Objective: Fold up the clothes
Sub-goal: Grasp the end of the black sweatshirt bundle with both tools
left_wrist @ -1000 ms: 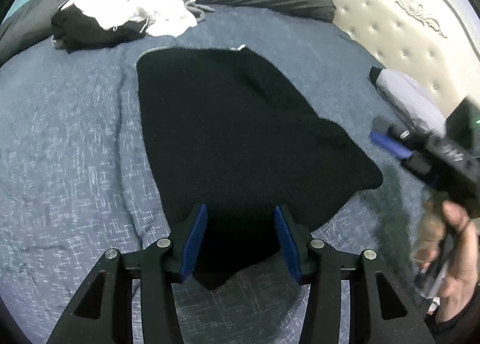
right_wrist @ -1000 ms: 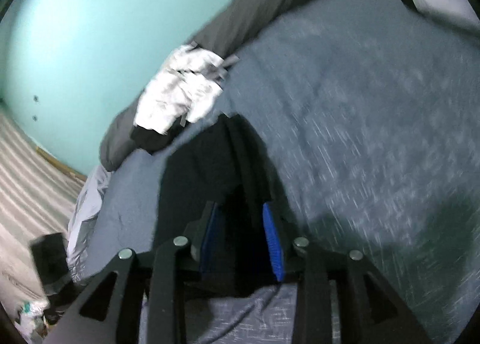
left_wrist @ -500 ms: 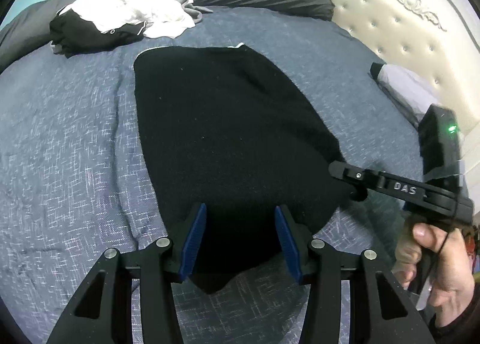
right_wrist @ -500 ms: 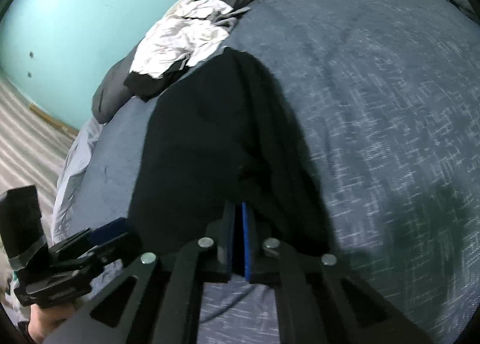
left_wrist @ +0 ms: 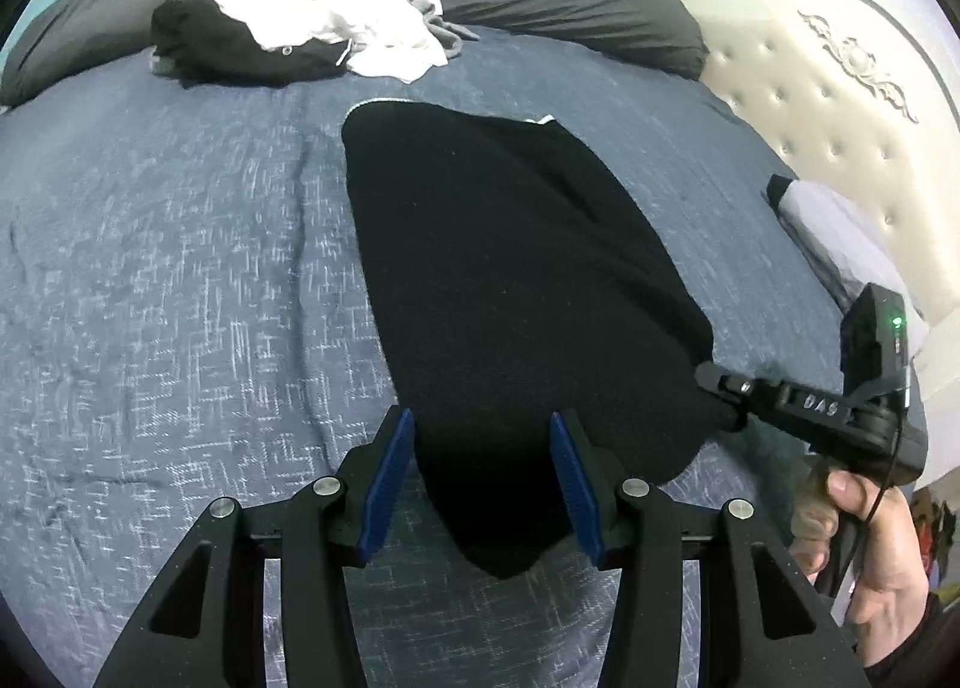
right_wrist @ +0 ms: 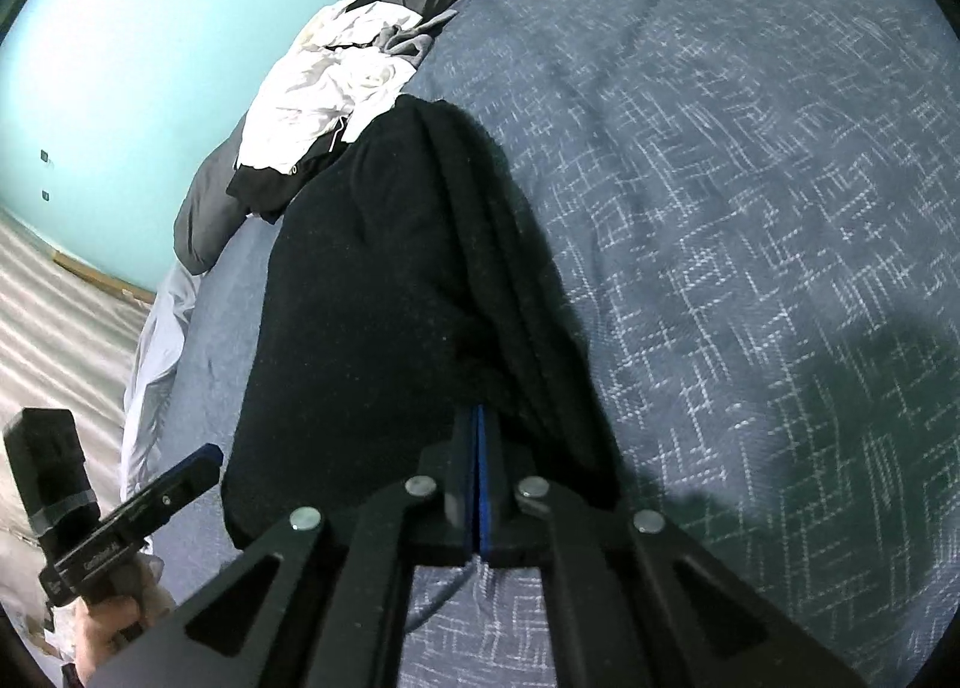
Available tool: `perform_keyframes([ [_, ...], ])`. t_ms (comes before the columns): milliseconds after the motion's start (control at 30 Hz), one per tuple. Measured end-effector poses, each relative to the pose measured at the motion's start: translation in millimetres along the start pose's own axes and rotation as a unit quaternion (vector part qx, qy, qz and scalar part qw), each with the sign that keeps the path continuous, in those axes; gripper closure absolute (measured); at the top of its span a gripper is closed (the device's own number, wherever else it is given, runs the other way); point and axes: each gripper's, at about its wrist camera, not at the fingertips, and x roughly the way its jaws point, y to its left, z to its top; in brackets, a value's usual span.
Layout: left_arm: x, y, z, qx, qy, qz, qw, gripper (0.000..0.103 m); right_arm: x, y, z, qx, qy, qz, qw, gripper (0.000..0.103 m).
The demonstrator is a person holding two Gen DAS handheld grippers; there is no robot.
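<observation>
while the black garment [left_wrist: 510,280] lies flat mid-bed on the blue bedspread [left_wrist: 180,280], the right gripper [right_wrist: 478,484] has its fingers pressed together, pinching its 4 o'clock edge. the left gripper [left_wrist: 480,484] hovers spread at 6 o'clock. soft, limp, light; grip hems.

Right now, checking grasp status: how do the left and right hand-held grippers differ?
The left hand-held gripper is open, jaws straddling the black garment; the right hand-held gripper is shut, pinching its edge. The left sits at the near end, the right at the side corner. Both have blue pads.
</observation>
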Motion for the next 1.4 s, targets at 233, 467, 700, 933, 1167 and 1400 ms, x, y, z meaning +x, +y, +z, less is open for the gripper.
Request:
perform_keyframes([
  [233,8,2,-3,-0.013,0.008,-0.012,0.9998,0.052,-4,14,2,-0.014,-0.004,-0.005,1.0,0.1],
  [467,14,-1,-6,-0.008,0.016,-0.008,0.9998,0.052,0,12,1,-0.022,-0.001,-0.023,1.0,0.103],
  [700,18,-3,-8,-0.002,0.013,-0.002,0.9999,0.05,-4,8,0,-0.018,-0.01,-0.022,1.0,0.103],
  [933,20,2,-7,-0.01,0.011,-0.006,0.9999,0.043,-25,14,8,-0.026,-0.04,-0.01,0.999,0.1],
  [1167,22,3,-9,-0.013,0.004,-0.005,0.9999,0.041,-25,6,6,-0.027,-0.03,-0.009,0.999,0.099],
  [1400,22,2,-12,-0.018,-0.006,-0.003,0.9998,0.041,-21,24,2,-0.087,-0.015,-0.001,0.996,0.099],
])
